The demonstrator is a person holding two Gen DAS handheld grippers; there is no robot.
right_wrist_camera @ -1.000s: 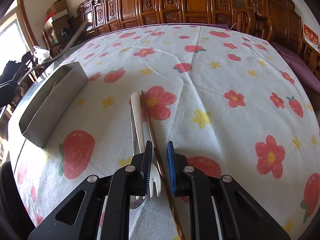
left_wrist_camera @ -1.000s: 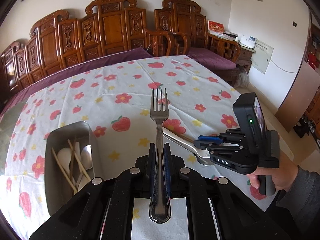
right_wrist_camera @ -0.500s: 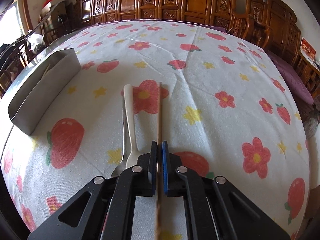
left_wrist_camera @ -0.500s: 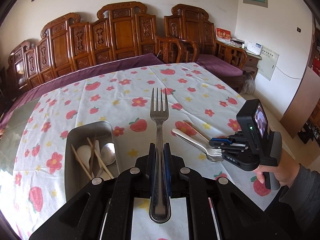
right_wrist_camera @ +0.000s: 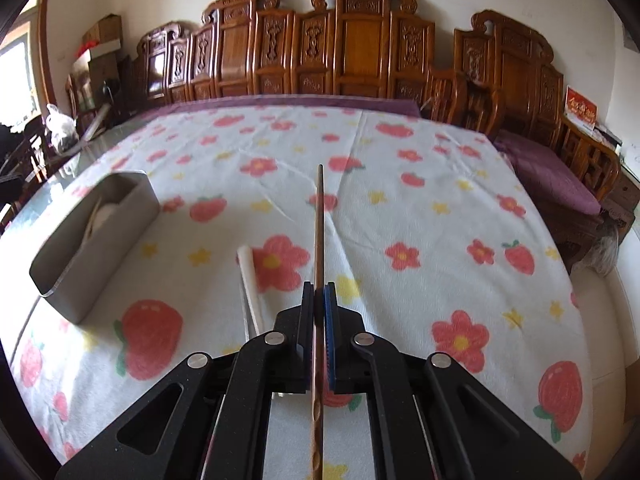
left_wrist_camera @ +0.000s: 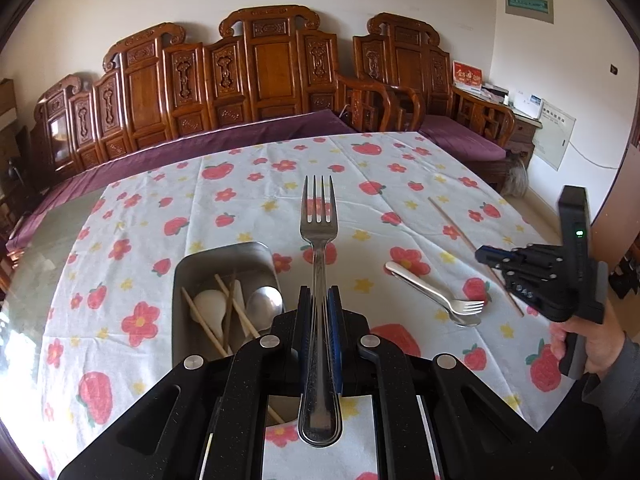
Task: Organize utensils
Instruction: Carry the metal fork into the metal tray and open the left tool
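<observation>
Letters "UAS" on right gripper (left_wrist_camera: 486,258), chopstick (right_wrist_camera: 319,240) between its jaws.

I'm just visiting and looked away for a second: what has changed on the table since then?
The right tongs closed on the chopstick and lifted it off the tablecloth, away from the white fork and the spoon under it, which stayed lying there. The left tongs still grip the metal fork, now raised higher. The tray stayed put.

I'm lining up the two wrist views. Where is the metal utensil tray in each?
Left wrist: metal tray, lower left of centre, spoons and chopsticks inside, beside the left tool.
Right wrist: same tray, far left, side wall facing the camera.
Shared landmark: white fork lying on the cloth.
</observation>
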